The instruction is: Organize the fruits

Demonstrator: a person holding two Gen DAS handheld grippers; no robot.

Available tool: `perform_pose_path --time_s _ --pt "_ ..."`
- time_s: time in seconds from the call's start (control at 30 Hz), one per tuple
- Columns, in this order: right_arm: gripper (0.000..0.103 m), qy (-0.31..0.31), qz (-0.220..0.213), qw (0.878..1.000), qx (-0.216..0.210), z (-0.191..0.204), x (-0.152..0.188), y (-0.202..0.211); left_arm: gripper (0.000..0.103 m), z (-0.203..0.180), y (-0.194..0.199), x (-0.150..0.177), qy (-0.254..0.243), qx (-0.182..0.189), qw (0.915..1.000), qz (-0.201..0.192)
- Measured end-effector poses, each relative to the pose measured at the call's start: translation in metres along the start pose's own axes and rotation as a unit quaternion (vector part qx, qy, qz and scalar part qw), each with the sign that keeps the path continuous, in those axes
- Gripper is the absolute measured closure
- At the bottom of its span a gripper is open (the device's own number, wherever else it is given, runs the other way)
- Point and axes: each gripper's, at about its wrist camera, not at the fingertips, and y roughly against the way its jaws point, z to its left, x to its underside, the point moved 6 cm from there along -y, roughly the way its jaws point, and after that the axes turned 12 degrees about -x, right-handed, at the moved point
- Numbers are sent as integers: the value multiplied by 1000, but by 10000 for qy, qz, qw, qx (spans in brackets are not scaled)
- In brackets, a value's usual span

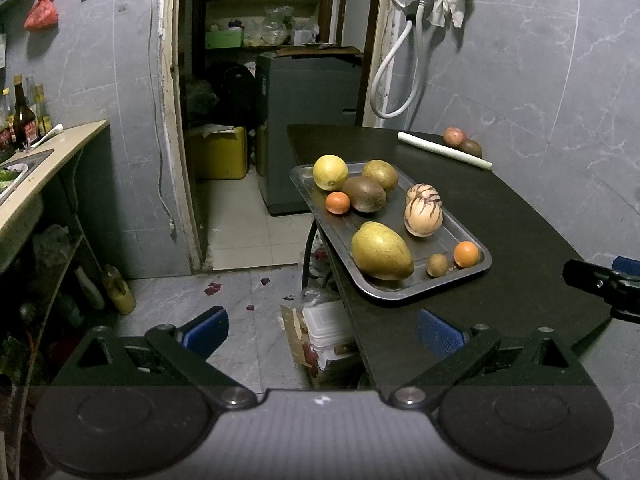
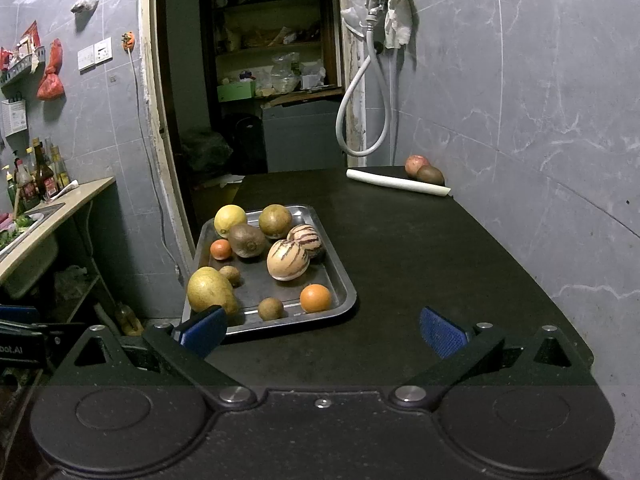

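Observation:
A metal tray (image 1: pixel 440 240) (image 2: pixel 340 280) sits at the left edge of the dark table (image 1: pixel 520 220) (image 2: pixel 420 248). It holds several fruits: a yellow lemon (image 1: pixel 330 172) (image 2: pixel 230 220), a large pear (image 1: pixel 382 251) (image 2: pixel 210 292), two striped melons (image 1: pixel 423 218) (image 2: pixel 288 259), brown kiwis (image 1: pixel 364 194) (image 2: pixel 247 240) and small oranges (image 1: pixel 466 254) (image 2: pixel 315 298). A red apple (image 1: pixel 454 136) (image 2: pixel 417 165) and a brown fruit (image 1: pixel 471 147) (image 2: pixel 430 175) lie at the table's far corner. My left gripper (image 1: pixel 322 330) is open and empty, near the table's left front edge. My right gripper (image 2: pixel 322 330) is open and empty, over the table's front.
A white stalk (image 1: pixel 444 149) (image 2: pixel 398 182) lies in front of the apple. A counter with a sink and bottles (image 1: pixel 24 120) (image 2: pixel 40 176) stands at the left. Boxes (image 1: pixel 328 328) lie on the floor under the table. A doorway to a store room is behind.

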Motion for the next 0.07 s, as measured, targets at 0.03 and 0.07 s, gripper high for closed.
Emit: perform_pose_path --time_s 0.03,0.07 --pt "1 1 0 10000 0 0 0 0 1 0 0 0 -1 -2 10000 0" --pt "1 4 -3 10000 0 0 0 0 1 0 0 0 -3 0 10000 4"
